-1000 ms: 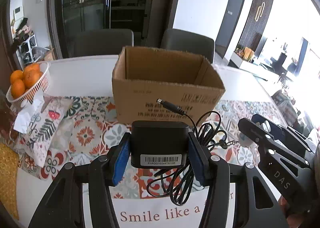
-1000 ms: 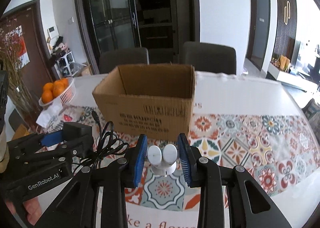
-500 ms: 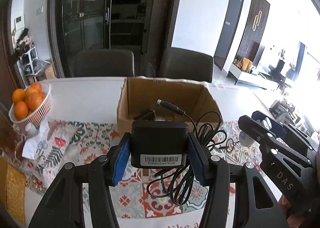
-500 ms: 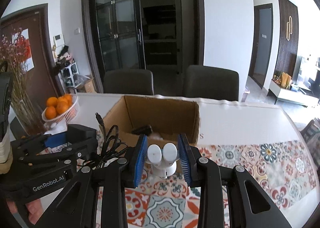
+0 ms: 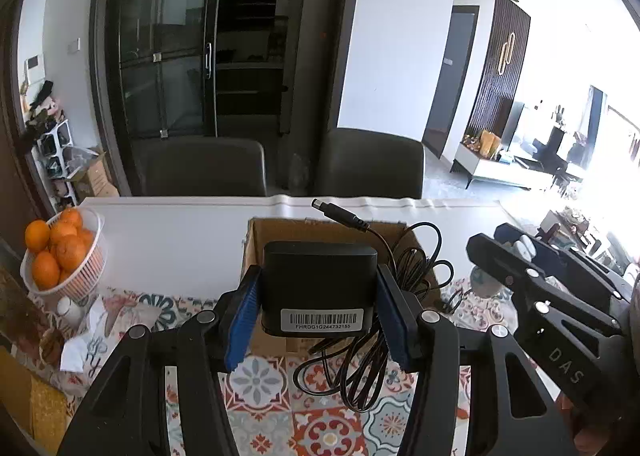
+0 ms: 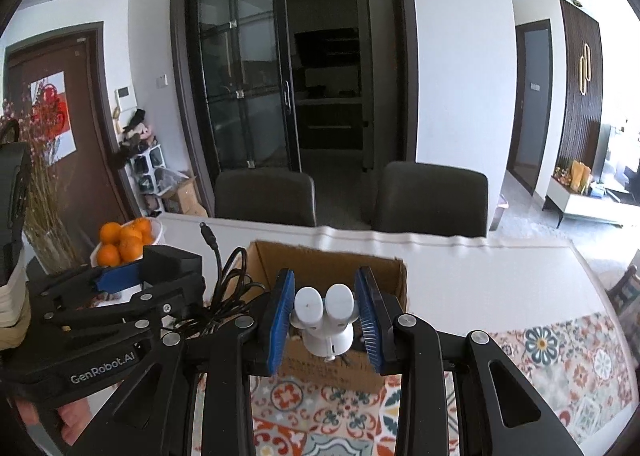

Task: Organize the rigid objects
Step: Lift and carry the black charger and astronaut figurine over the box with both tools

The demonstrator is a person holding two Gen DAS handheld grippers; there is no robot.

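Observation:
My left gripper point(image 5: 318, 310) is shut on a black power adapter point(image 5: 319, 280) with a barcode label; its black cable point(image 5: 376, 340) hangs in loops to the right, the plug sticking up. My right gripper point(image 6: 325, 316) is shut on a small white two-lobed plastic device point(image 6: 325, 316). Both hang in the air just in front of an open brown cardboard box point(image 6: 384, 270), seen behind the adapter in the left wrist view as the box point(image 5: 256, 248). Each gripper shows in the other's view: the right gripper point(image 5: 516, 252) and the left gripper point(image 6: 132, 276).
A white basket of oranges point(image 5: 60, 256) stands at the table's left, with crumpled tissue point(image 5: 80, 340) near it. A patterned tile-print cloth point(image 6: 560, 360) covers the near part of the white table point(image 5: 168, 232). Two dark chairs point(image 6: 264, 196) stand behind the table.
Both grippers have risen with their objects still held. The box has dropped lower in both views and its inside came into sight.

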